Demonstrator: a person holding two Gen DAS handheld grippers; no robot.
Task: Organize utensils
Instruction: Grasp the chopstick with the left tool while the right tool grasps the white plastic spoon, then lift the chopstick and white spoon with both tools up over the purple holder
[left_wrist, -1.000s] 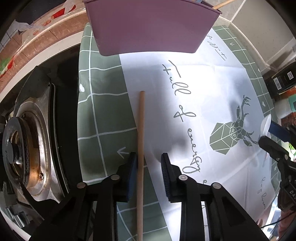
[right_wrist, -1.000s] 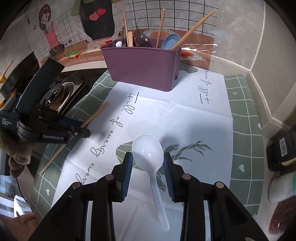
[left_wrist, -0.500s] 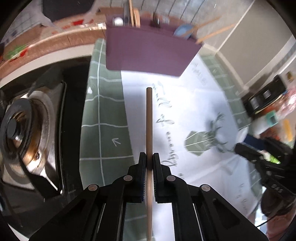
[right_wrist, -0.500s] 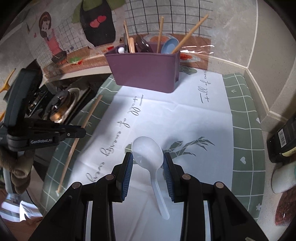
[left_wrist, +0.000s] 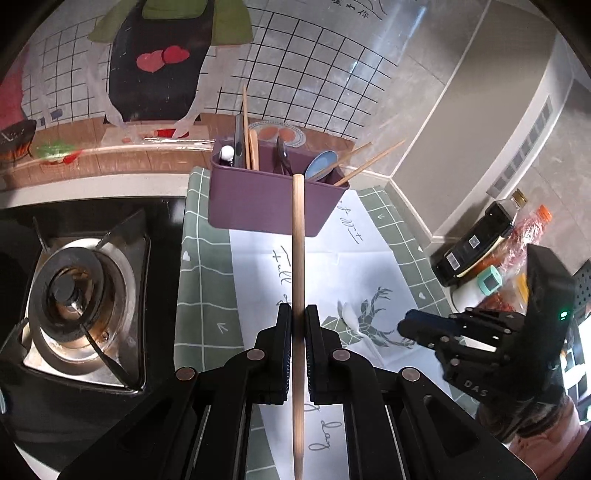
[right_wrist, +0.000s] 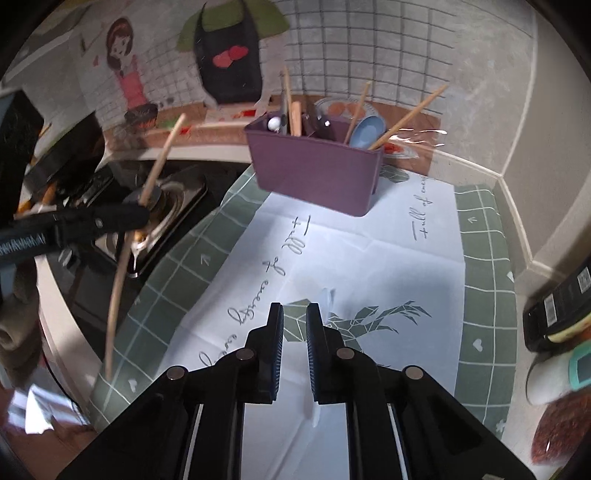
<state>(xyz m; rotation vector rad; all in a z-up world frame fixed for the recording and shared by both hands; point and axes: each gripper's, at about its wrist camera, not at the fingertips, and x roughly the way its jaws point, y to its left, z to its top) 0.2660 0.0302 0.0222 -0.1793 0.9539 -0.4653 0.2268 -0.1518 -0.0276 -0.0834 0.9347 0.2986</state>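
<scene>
Clamping a long wooden chopstick (left_wrist: 297, 251) partway along its shaft, the left gripper (left_wrist: 297, 325) is carrying it in the air, tip aimed at the purple utensil holder (left_wrist: 273, 206). It looks light, stiff and smooth, so it may be pivoting easily in this narrow hold. The right gripper (right_wrist: 294, 325) is hovering nearly closed over the white spoon (left_wrist: 351, 317) on the mat (right_wrist: 480, 295); whether it is gripping the spoon, I cannot tell.

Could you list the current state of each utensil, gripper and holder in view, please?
Left gripper: shut on the wooden chopstick.
Wooden chopstick: lifted, pointing toward the caddy.
Right gripper: closed on the white spoon.
White spoon: gripped, its bowl over the mat.
Purple caddy: upright, holding utensils.
Stove burner: unlit.
</scene>
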